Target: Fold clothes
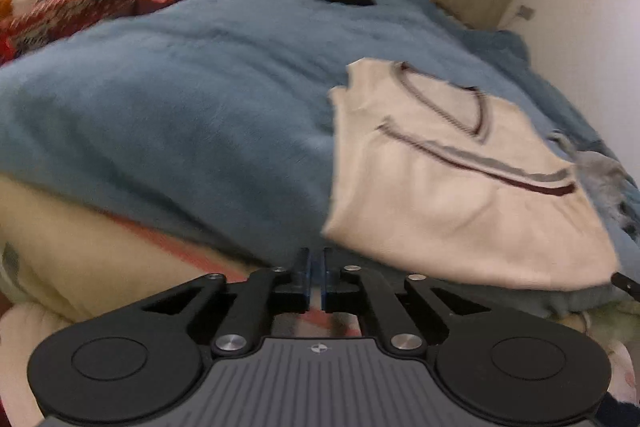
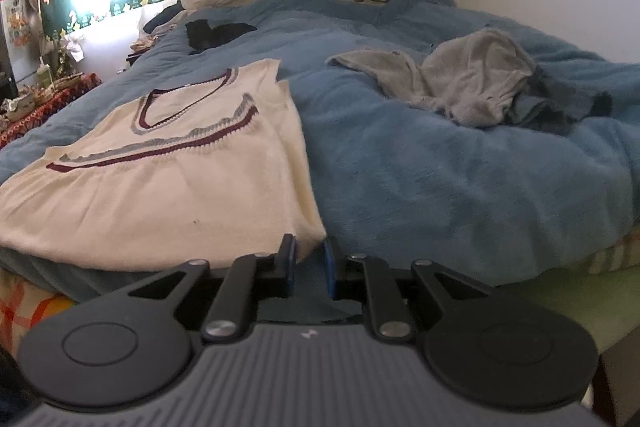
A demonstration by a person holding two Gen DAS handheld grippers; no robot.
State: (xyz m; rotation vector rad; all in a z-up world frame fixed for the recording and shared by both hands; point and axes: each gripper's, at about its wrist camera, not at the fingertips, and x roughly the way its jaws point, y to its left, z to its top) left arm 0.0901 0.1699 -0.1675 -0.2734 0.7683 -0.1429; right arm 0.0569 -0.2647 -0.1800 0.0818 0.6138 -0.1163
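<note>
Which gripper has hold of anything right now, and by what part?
The right gripper has the cream sweater by its near corner at the hem. The left gripper is shut on nothing.

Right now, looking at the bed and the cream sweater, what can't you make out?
- Left wrist view: motion blur hides the cream sweater knit.
- Right wrist view: the sweater's left side is cut off by the frame edge.
- Right gripper: whether its jaws pinch the hem.
- Grey garment: crumpled, type unclear.
</note>
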